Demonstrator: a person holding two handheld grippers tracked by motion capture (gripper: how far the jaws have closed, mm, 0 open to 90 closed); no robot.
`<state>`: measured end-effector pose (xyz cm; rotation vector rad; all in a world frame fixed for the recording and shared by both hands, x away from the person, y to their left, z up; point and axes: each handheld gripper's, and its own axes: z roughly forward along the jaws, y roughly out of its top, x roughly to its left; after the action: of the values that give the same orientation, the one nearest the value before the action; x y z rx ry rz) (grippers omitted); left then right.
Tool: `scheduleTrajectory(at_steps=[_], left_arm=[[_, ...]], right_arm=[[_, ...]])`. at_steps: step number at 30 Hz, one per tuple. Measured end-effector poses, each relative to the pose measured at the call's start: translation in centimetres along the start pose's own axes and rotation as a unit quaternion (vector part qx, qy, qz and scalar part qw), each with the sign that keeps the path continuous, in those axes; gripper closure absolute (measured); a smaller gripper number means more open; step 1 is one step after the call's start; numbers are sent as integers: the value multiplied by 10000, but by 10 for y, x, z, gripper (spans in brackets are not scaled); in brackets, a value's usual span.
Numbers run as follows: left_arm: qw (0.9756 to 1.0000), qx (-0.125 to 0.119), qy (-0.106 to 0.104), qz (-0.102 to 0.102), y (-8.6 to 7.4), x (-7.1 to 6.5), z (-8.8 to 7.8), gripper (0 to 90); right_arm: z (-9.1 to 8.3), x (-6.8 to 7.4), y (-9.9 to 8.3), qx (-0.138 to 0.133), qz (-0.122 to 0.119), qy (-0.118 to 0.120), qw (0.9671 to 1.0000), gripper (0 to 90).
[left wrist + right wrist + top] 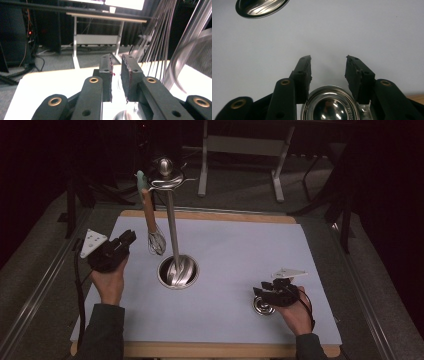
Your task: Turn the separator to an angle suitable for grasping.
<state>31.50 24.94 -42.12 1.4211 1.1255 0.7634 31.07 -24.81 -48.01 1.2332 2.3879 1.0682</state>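
The tabletop (240,265) is the largest thing here, a pale blue-grey sheet with a wooden edge showing along its near and far sides. On it, left of centre, stands a tall steel utensil stand (172,227): a round dished base (178,271), a thin upright pole and a ball on top with hook arms just under it. A whisk (153,232) with a wooden handle and a pale green tip hangs from one of those arms, its wire head low beside the pole and just above the tabletop.

The left tool (126,240), held in the person's left hand (110,282), sits just left of the whisk's wire head, apart from it. In the left gripper view its jaws stand slightly parted with nothing between the pads (106,75), and the whisk wires (156,37) run past, blurred, on the right.

The right tool (261,293) rests near the right front of the tabletop, well apart from the stand. Its jaws are spread wide and point down over a small round steel cup (329,106). The cup's rim lies between the pads (355,75) in the right gripper view; whether the pads press on it I cannot tell.
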Motion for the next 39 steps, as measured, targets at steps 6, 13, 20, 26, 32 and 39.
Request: scheduleTrajectory(at_steps=[6,13,20,26,32,39], left_arm=[[9995,240,55,-182,-28,3,2,791],[9984,523,156,-174,-53,4,0,790],[9968,778,134,-83,-75,1,1,764],[9951,967,142,-118,-91,3,2,759],[9940,1063,157,-182,-100,5,3,752],[9921,1232,203,-140,-107,5,5,745]], right_arm=[[-1,-1,0,-21,27,-7,10000,554],[-2,-2,-1,-33,26,-23,10000,555],[-3,-3,-1,-43,53,-29,10000,555],[-3,-5,-2,-38,80,-50,9999,556],[-4,-8,-4,-26,112,-84,9999,568],[-3,-9,-5,-15,103,-201,9997,596]])
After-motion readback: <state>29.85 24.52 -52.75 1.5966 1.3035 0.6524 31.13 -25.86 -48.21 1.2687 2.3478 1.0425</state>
